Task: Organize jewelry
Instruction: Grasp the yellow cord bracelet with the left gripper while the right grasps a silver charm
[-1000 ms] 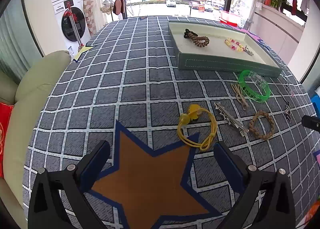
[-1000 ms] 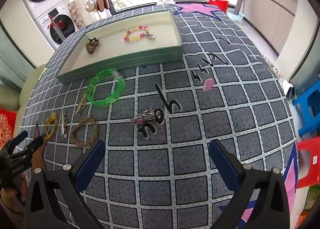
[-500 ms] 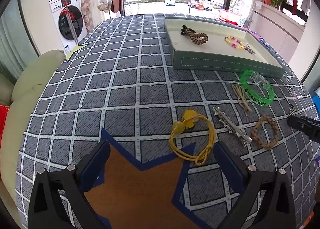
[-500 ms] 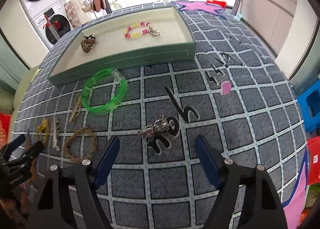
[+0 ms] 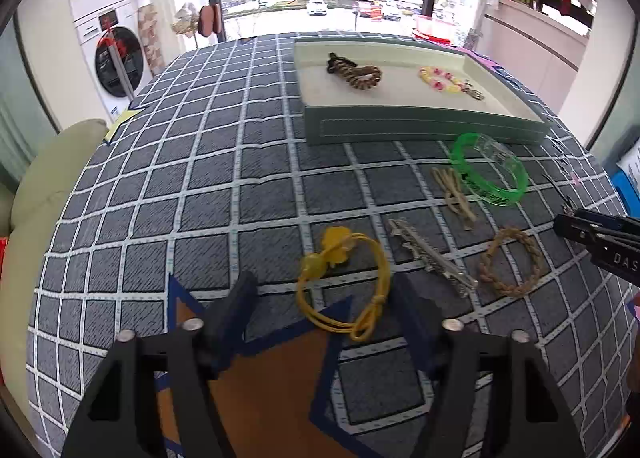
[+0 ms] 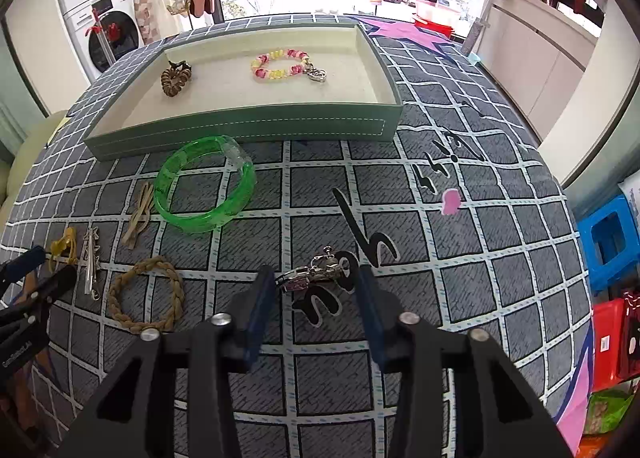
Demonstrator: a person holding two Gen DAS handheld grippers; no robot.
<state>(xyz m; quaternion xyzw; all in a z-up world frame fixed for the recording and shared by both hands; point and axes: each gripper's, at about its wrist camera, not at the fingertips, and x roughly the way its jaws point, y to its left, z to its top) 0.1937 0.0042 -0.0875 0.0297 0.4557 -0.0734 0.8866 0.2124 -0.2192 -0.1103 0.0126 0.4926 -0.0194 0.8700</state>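
I hold both grippers low over the cloth, jaws apart: my right gripper [image 6: 316,290] straddles the silver charm [image 6: 314,274], my left gripper [image 5: 326,302] brackets the yellow cord [image 5: 346,282].

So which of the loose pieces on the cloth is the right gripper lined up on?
The small silver clip, lying alone between the right gripper's open fingers. The green bangle, braided ring and the rest lie further left.

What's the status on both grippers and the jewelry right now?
Left gripper open over the yellow cord hair tie. Right gripper open around the small silver clip. Neither gripped. Nothing blocking the green tray.
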